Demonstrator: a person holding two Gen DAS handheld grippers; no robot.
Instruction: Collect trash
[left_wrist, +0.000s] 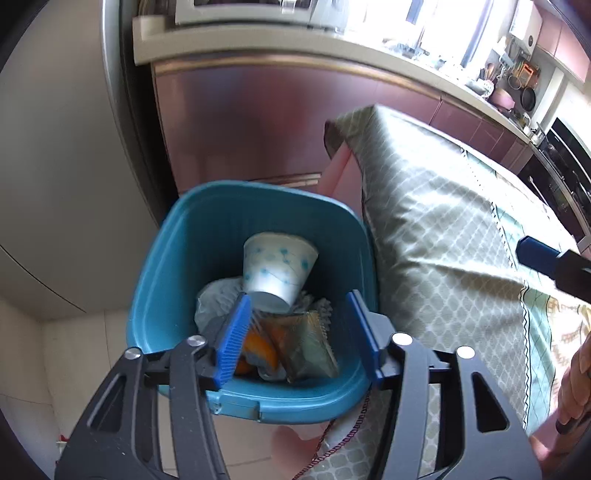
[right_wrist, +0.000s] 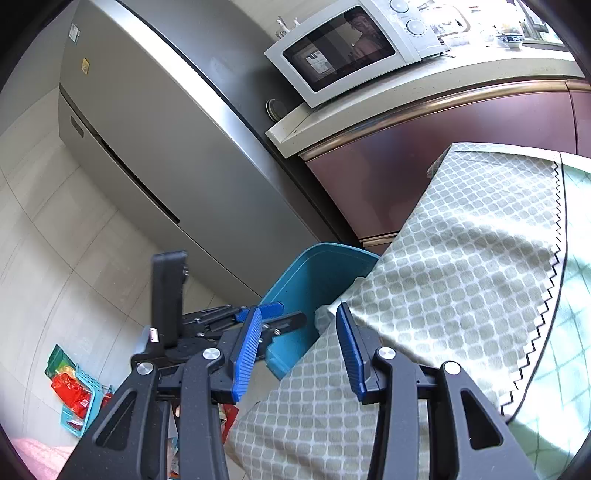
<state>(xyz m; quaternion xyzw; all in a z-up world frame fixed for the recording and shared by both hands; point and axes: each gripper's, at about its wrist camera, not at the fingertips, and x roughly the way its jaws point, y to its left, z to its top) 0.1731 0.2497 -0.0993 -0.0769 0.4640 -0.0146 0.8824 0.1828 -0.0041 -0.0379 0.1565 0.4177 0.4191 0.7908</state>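
The left gripper (left_wrist: 295, 328) hangs over the mouth of the blue bin (left_wrist: 162, 280), pointing steeply down into it, its blue jaws standing apart with nothing between them. Below them the trash lies in the bottom of the bin: a white paper cup (left_wrist: 277, 271) with blue dots tipped on its side toward the far wall, crumpled white paper (left_wrist: 216, 301) against the left wall, a clear wrapper (left_wrist: 306, 343) near the middle and something orange (left_wrist: 262, 350) beside it, toward the near wall. The bin's rim is clear all round except on the right, where it stands just beside the hanging edge of the green patterned tablecloth (left_wrist: 443, 229); whether cloth and bin touch I cannot tell.

The right gripper (right_wrist: 295, 350) is off over the near corner of the cloth-covered table (right_wrist: 461, 258), jaws apart and empty. From its camera the bin's far wall (right_wrist: 314, 273) peeks out past the table's corner, and the left gripper's black frame (right_wrist: 177, 321) sits to the left of it. In the left wrist view one blue fingertip (left_wrist: 535, 251) of the right gripper shows above the tabletop's right side, well apart from the bin.

Behind the bin runs a dark red cabinet front (left_wrist: 258, 118) under the counter (right_wrist: 406, 96), with the microwave (right_wrist: 351, 44) at the counter's left end. The grey fridge (right_wrist: 147, 140) stands left of that. Open tiled floor (right_wrist: 48, 258) lies left of the bin, with a small basket of red packets (right_wrist: 74, 391) lying further off.
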